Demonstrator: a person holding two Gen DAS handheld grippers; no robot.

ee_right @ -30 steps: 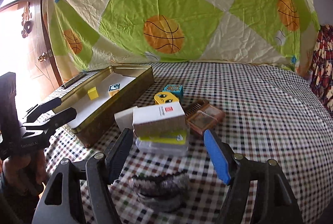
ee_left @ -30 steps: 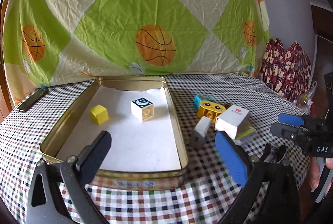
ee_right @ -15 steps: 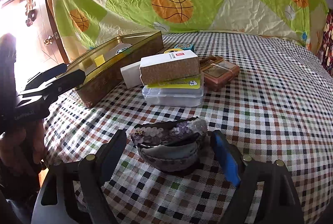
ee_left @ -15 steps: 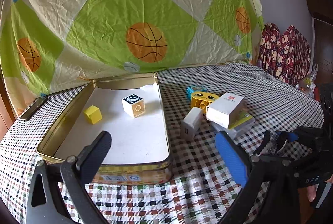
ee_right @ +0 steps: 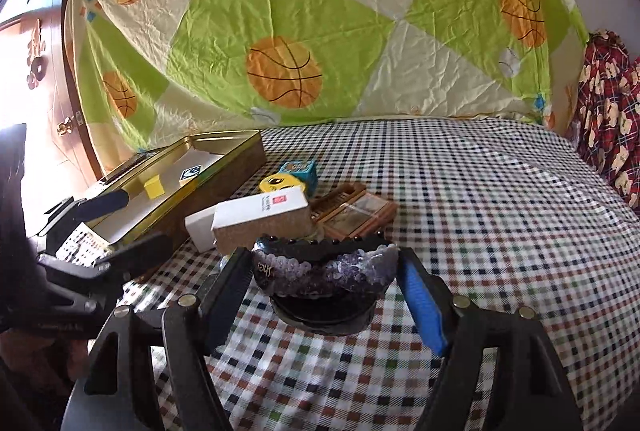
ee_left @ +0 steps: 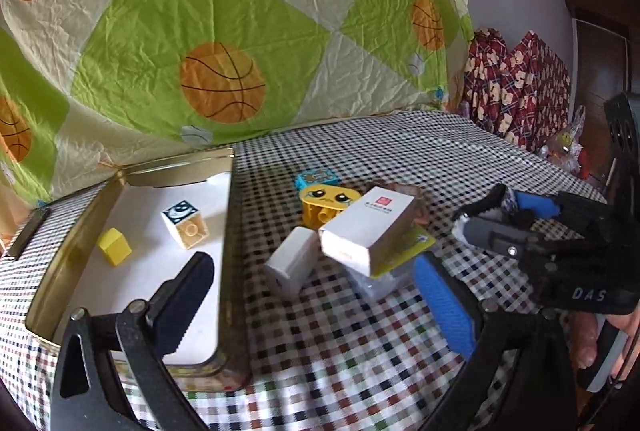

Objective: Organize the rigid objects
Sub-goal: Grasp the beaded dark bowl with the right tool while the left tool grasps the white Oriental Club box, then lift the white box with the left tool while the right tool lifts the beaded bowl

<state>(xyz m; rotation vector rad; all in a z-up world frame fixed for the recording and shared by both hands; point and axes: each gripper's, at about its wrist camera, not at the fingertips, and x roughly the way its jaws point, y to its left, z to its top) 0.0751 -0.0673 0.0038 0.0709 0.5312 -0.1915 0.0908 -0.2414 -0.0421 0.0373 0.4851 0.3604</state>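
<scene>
The gold tin [ee_left: 224, 271] at 10 o'clock holds 2 blocks [ee_left: 186, 219]. Right gripper [ee_right: 324, 287] pinches the sequined hair clip [ee_right: 326, 271]; left gripper [ee_left: 316, 307] is spread, holding nothing.

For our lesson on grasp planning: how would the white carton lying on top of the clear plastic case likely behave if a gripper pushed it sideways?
The white carton sits askew on the clear case, overhanging it, so it would probably slide off or tip. Its crisp, flat faces suggest stiff card. It is probably light.
</scene>
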